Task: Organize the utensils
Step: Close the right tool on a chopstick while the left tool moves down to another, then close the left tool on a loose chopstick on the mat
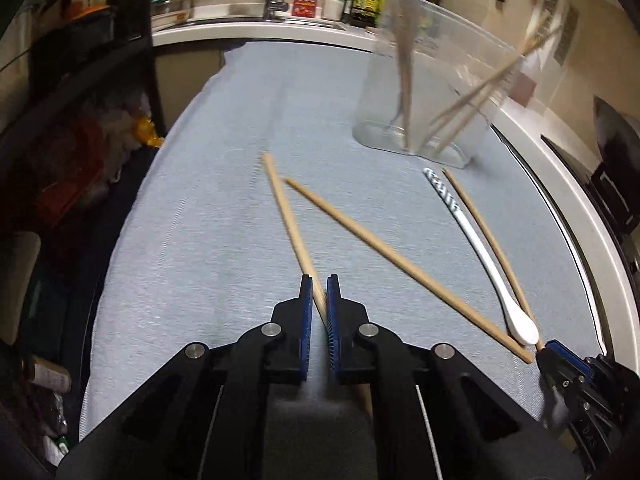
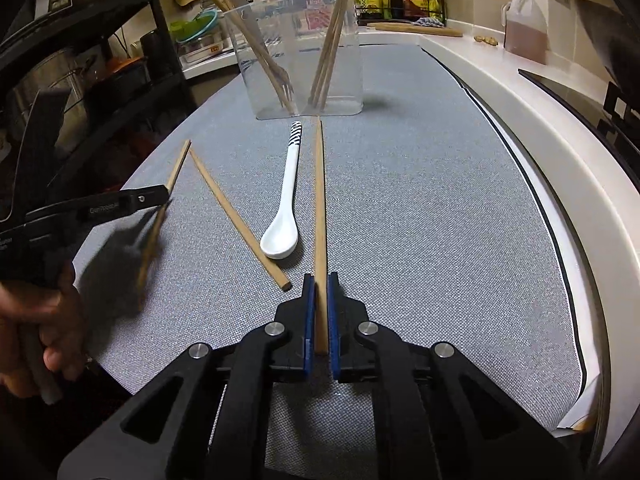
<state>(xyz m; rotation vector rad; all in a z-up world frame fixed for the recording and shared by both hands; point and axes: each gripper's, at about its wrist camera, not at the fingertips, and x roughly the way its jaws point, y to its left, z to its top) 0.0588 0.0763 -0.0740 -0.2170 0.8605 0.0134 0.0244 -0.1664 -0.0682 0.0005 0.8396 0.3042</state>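
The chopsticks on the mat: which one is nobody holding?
The middle chopstick, lying just left of the white spoon. No gripper touches it; the left gripper and right gripper each pinch another one.

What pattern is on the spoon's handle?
Dark stripes near the tip of the white spoon; clearest in the right wrist view.

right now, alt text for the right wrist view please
The right gripper has its jaws shut on a wooden chopstick lying on a grey mat, pointing toward a clear container of utensils. A white spoon and another chopstick lie left.
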